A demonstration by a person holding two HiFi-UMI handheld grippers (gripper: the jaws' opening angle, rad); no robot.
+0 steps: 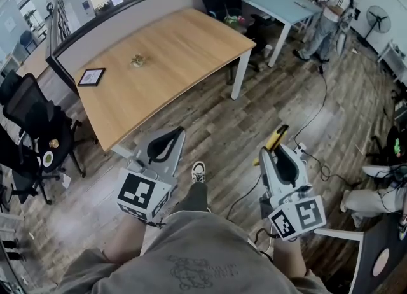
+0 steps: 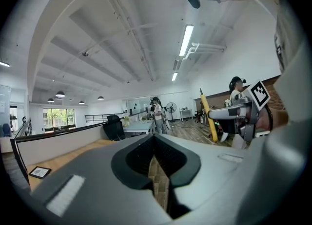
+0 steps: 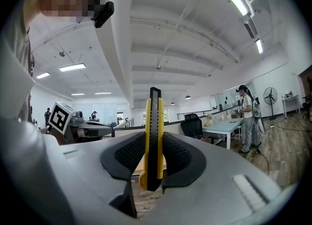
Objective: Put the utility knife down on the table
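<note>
A yellow and black utility knife (image 1: 276, 139) stands upright between the pads of my right gripper (image 1: 278, 147), which is shut on it low over the wooden floor. In the right gripper view the knife (image 3: 154, 136) rises above that gripper (image 3: 155, 146), its tip pointing up. The left gripper view shows the knife (image 2: 208, 118) as a yellow bar at the right. My left gripper (image 1: 170, 136) is shut with nothing in it, and only a thin slit shows between its pads (image 2: 146, 158). The wooden table (image 1: 178, 51) lies ahead of both grippers, beyond their reach.
On the table lie a small framed tablet (image 1: 91, 76) and a small object (image 1: 137, 61). Black office chairs (image 1: 30, 116) stand at the left. Farther back are a pale blue table (image 1: 280, 1), a standing person (image 1: 329, 14) and a fan (image 1: 377, 15). A cable (image 1: 317, 109) runs over the floor.
</note>
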